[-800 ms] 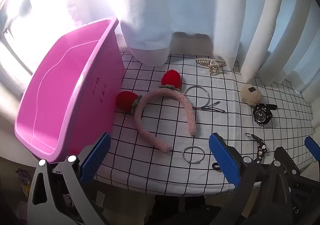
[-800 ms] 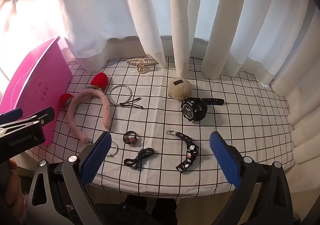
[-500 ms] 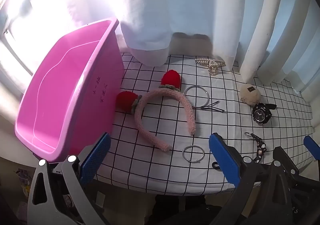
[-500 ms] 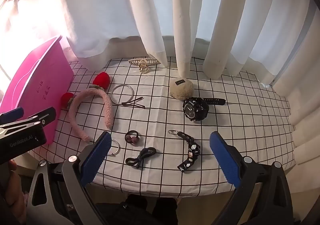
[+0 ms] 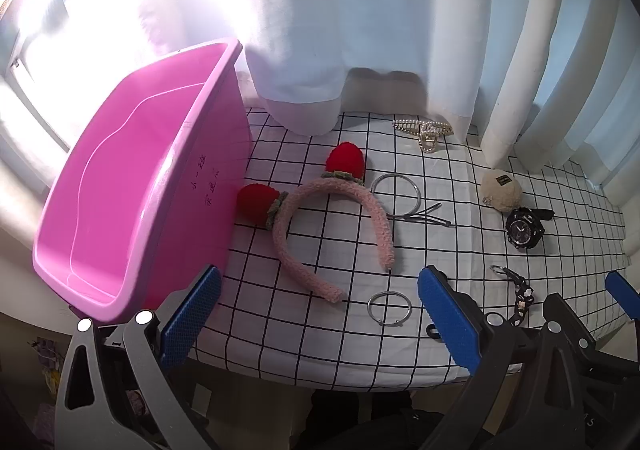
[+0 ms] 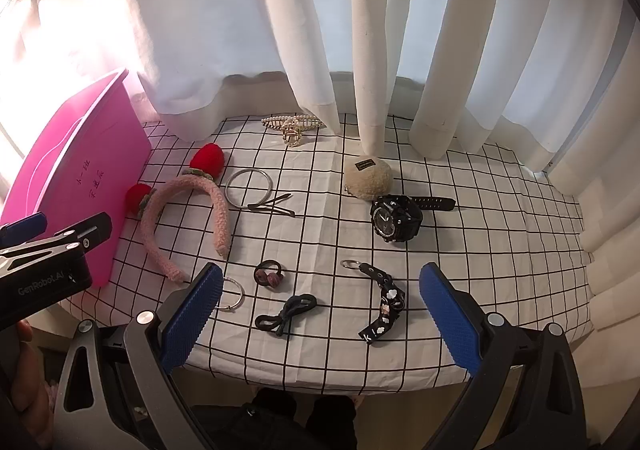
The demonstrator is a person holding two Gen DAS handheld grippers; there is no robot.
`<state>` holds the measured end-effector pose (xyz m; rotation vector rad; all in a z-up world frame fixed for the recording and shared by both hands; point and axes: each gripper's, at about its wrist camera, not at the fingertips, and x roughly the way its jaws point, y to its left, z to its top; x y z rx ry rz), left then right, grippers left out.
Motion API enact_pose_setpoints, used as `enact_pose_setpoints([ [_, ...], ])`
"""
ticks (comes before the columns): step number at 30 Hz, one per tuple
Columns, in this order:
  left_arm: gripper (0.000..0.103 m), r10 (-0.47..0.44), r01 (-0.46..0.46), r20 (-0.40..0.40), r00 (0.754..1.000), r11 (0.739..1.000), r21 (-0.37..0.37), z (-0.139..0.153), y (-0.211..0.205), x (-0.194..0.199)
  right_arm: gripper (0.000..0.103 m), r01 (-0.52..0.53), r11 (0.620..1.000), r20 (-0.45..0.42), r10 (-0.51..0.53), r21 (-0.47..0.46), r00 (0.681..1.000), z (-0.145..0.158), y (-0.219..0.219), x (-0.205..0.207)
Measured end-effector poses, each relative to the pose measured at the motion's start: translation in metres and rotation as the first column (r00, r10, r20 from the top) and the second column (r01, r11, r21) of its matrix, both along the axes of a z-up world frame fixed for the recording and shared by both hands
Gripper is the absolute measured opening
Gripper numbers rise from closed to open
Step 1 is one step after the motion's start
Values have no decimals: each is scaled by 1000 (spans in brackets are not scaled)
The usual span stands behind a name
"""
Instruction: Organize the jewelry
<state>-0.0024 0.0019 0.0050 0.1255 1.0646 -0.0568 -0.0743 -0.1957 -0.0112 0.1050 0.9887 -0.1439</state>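
- Both tongs, the left tongs and the right tongs, hang spread wide and empty above the near edge of the grid-patterned white desk, apparently poised to choose a first piece.
- Jewelry lies scattered: a fuzzy pink headband with red strawberry ears, a silver bangle, a black wristwatch.
- The empty bright pink plastic bin stands at the desk's left, likely the destination.

White curtains; glaring window; grid-checked tablecloth.
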Motion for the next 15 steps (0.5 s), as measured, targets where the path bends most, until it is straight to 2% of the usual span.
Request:
enact_pose_setpoints([
  [15, 97, -5, 5, 5, 1000, 1000, 3, 5, 2, 1, 94, -1, 1000, 0, 1, -2, 1000, 2, 8, 0],
])
